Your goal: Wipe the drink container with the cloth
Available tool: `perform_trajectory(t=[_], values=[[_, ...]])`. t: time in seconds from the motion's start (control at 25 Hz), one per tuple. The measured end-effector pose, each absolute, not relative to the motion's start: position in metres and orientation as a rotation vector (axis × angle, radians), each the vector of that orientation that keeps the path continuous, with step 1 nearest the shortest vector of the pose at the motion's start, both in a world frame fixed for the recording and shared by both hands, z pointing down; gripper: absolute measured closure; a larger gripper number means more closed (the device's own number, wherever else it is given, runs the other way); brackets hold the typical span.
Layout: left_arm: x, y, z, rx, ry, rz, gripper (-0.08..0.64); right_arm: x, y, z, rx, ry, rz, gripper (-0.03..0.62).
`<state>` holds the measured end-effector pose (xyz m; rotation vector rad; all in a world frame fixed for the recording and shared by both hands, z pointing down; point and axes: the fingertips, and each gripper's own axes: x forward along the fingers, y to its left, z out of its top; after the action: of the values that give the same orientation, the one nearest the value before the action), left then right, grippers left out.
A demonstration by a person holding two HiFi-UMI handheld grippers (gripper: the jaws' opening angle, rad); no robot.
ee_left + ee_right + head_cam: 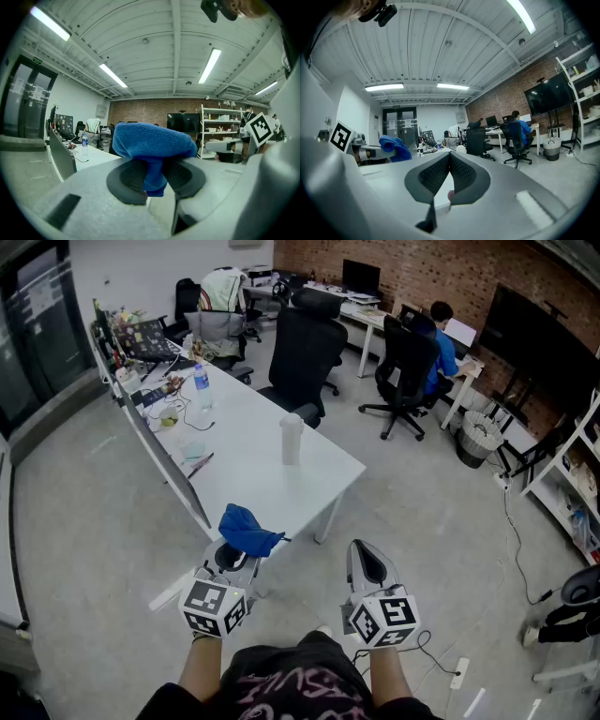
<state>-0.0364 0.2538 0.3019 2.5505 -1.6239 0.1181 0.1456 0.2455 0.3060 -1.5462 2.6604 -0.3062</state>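
Note:
A white drink container (292, 439) stands upright on the white table (246, 474), near its right edge. My left gripper (232, 559) is shut on a blue cloth (247, 531), which bunches above its jaws just off the table's near end. In the left gripper view the blue cloth (152, 143) is pinched between the dark pads (129, 180). My right gripper (366, 563) is shut and holds nothing, over the floor to the right of the table. From the right gripper view the cloth (395, 147) shows at the left and the container's top (461, 149) peeks above the jaws.
A water bottle (202, 385), cables and clutter lie on the table's far end. Black office chairs (307, 348) stand beside the table. A person in blue (442, 343) sits at a far desk. A bin (479, 437) and shelving (572, 474) are at the right.

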Motion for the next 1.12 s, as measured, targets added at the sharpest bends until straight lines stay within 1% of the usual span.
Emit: perform_trajectory(t=[0.52,1.12], values=[[-0.036,0.256,0.301,2.553,-1.616,0.115,0.465,0.145,0.249,0.307,-1.554,2.67,-0.295,0.592],[-0.039,0.269,0.311,2.551,-1.577,0.107,0.465,0.145,0.264,0.315,-1.539,2.624,-0.383,0.591]])
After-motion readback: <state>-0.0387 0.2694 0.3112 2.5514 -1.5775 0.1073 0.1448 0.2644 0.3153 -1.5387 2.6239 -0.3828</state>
